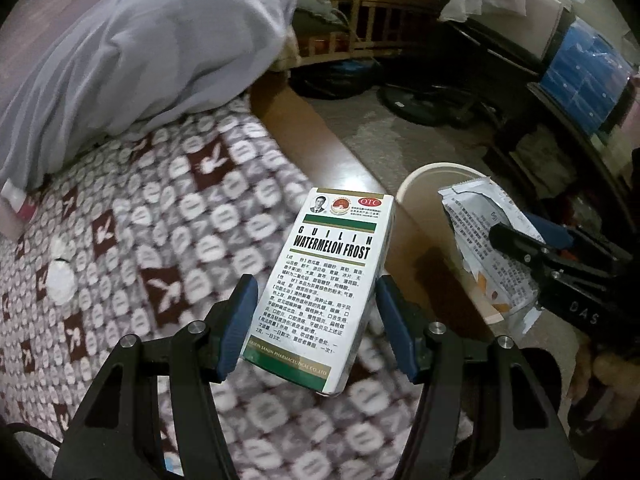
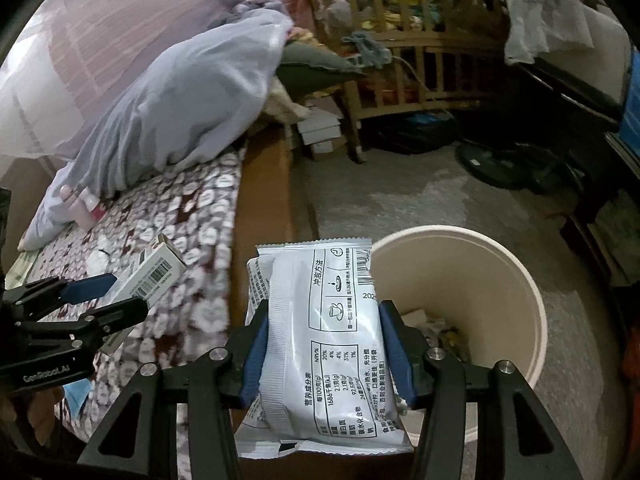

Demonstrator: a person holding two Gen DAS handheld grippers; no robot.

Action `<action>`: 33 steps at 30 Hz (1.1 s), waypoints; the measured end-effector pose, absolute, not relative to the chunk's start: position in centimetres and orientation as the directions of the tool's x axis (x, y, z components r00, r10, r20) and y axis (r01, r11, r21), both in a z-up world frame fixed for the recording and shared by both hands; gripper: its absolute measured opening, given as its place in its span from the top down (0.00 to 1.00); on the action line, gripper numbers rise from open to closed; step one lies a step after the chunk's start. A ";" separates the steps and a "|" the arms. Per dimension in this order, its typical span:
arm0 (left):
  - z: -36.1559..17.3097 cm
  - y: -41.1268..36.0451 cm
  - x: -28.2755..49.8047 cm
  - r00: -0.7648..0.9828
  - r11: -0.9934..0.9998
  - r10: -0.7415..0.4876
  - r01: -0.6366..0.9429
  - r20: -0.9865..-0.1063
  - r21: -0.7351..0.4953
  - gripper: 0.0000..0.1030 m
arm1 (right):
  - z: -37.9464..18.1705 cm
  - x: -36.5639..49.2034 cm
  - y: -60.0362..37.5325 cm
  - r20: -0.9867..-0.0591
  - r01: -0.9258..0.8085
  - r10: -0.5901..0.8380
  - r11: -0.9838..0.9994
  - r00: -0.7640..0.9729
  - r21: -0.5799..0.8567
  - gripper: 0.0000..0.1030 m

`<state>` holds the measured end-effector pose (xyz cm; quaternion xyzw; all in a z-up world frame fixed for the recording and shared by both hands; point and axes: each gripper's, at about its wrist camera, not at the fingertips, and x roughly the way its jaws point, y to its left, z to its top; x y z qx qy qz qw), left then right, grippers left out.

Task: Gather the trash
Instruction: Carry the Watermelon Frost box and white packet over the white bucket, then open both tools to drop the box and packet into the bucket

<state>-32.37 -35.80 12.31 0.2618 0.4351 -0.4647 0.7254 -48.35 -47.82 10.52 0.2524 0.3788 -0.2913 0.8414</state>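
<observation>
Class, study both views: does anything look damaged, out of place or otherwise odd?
The packet in the right gripper has a ragged, torn-open top edge, seen in the left view. A crumpled white wad lies loose on the bedspread. The box in the left gripper looks intact.

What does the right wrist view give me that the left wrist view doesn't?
Only the right wrist view shows inside the bin, with trash at its bottom, and the box's barcode side. Only the left wrist view shows the medicine box front label. Both show the left gripper gripping the box, the right gripper gripping the white packet, and the patterned blanket.
</observation>
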 end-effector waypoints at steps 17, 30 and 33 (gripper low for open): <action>10.6 -41.6 -35.5 0.054 0.353 -0.464 0.927 -0.884 -0.128 0.42 | 8.4 -53.2 -52.1 -0.811 0.769 -0.335 0.605 0.480 0.206 0.51; 8.9 -44.6 -37.1 -0.068 0.324 -0.468 0.915 -0.881 -0.243 0.42 | 6.3 -55.2 -54.3 -0.836 0.814 -0.336 0.545 0.434 0.203 0.51; 9.0 -44.7 -37.2 -0.109 0.320 -0.482 0.902 -0.869 -0.291 0.41 | 6.2 -55.4 -54.6 -0.839 0.826 -0.344 0.528 0.421 0.199 0.51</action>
